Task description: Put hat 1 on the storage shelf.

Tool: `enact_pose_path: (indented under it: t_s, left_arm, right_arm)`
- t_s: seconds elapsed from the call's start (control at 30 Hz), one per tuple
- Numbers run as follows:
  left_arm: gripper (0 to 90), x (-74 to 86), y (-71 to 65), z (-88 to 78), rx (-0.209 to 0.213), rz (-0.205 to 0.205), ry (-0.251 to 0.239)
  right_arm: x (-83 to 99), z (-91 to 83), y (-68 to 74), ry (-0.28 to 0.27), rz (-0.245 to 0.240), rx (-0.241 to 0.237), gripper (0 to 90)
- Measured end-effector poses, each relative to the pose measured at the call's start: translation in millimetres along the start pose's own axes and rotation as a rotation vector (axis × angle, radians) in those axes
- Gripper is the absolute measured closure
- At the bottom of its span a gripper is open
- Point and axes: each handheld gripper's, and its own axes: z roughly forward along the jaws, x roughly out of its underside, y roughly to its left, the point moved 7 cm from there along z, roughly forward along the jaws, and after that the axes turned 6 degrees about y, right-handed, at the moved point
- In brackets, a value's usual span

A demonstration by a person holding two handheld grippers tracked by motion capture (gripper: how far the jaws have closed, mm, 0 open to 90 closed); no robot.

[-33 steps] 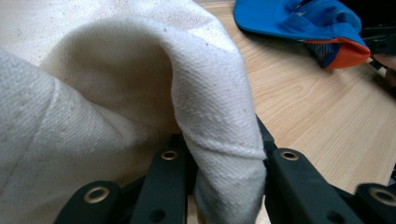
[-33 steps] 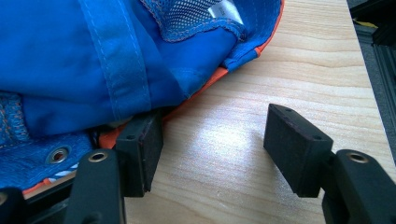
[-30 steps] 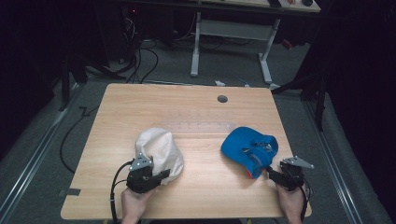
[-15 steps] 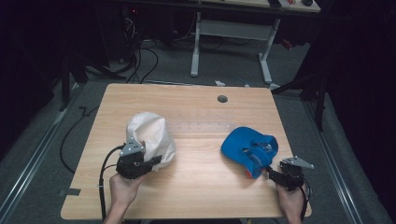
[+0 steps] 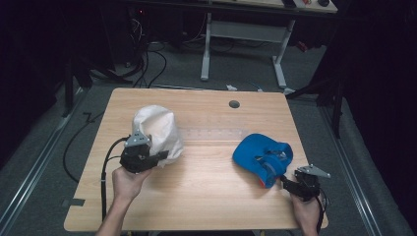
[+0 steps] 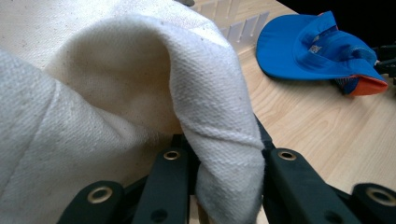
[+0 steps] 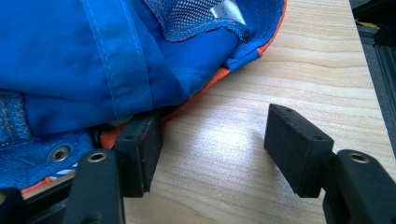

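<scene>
A white cloth cap (image 5: pixel 156 129) sits left of centre on the wooden table (image 5: pixel 206 196). My left gripper (image 5: pixel 161 156) is shut on its near edge. In the left gripper view a fold of the white cap (image 6: pixel 116 93) is pinched between the jaws of the left gripper (image 6: pixel 224 158). A blue cap (image 5: pixel 260 152) with an orange underside lies to the right, also seen as the blue cap (image 6: pixel 317 46) far off. My right gripper (image 5: pixel 286 181) stands open at its near right edge. The blue cap (image 7: pixel 93 56) touches the left jaw of the right gripper (image 7: pixel 217 144), with bare wood between the jaws.
A round cable hole (image 5: pixel 234 104) is near the table's far edge. A pale ruler-like strip (image 5: pixel 211 132) runs across the middle. Beyond the table stand a white desk frame (image 5: pixel 241 34) and floor cables (image 5: pixel 142 59).
My left gripper has carried the white cap away from the person and slightly left. The right gripper and the blue cap have stayed put.
</scene>
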Motion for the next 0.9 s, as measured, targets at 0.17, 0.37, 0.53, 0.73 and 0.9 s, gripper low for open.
enact_pose_path:
  t_s: [0.17, 0.37, 0.53, 0.73, 0.9]
  left_arm:
    - [76.4, -13.9, 7.1, -1.5, -0.008, 0.023, 0.008]
    - [76.5, -35.0, 22.3, 6.6, -0.017, 0.035, 0.025]
    - [76.6, -45.9, 29.9, 18.1, -0.031, 0.061, 0.066]
    - [76.7, -56.2, 38.8, 28.7, -0.04, 0.065, 0.084]
    - [76.7, -61.7, 44.4, 35.1, -0.071, 0.089, 0.116]
  right_arm:
    - [0.2, -0.1, 0.6, 0.003, -0.002, -0.003, 37.4]
    - [0.1, -0.1, 0.8, 0.003, -0.002, -0.004, 37.4]
    - [0.1, -0.1, 0.9, 0.002, -0.003, -0.004, 37.3]
    - [0.1, -0.1, 0.9, 0.003, -0.003, -0.005, 37.3]
    - [0.1, -0.1, 0.9, 0.002, -0.005, -0.006, 37.3]
